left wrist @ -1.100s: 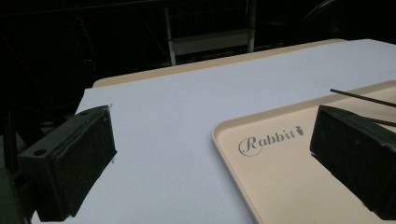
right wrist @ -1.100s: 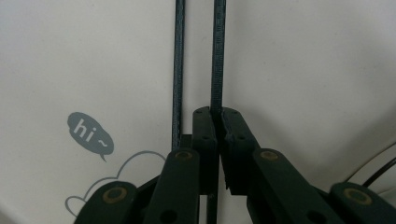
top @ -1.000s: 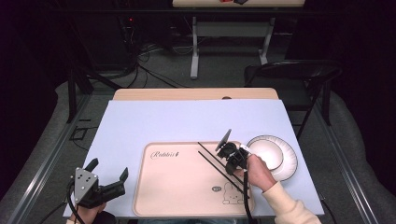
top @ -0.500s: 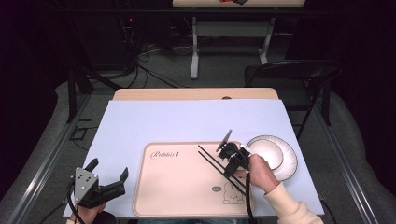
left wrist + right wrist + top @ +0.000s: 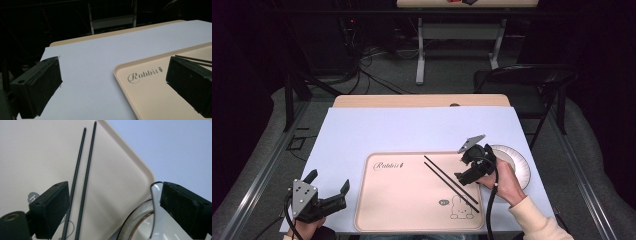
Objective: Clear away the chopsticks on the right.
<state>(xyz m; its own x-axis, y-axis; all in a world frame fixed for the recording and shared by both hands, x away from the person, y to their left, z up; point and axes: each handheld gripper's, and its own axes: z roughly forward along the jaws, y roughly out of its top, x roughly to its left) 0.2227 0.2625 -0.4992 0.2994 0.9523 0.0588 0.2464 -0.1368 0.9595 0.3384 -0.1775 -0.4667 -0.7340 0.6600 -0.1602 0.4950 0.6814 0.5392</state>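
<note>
Your right gripper (image 5: 468,169), jaws spread wide and holding nothing, hangs above the pair of thin black chopsticks (image 5: 81,180) lying side by side on the beige rectangular plastic tray (image 5: 407,200), beside the round white plate (image 5: 518,167), while your left gripper (image 5: 328,192) rests agape, empty, at the tray's left edge.

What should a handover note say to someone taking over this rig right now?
Right gripper: open, empty, over the tray's right edge, between the chopsticks and the plate.
Left gripper: open, empty, at the near left of the tray.
Chopsticks lie side by side on the tray; the plate sits on the table just right of it.
Done: chopsticks on the tray.
Left: probably the plate, not yet gripped.
</note>
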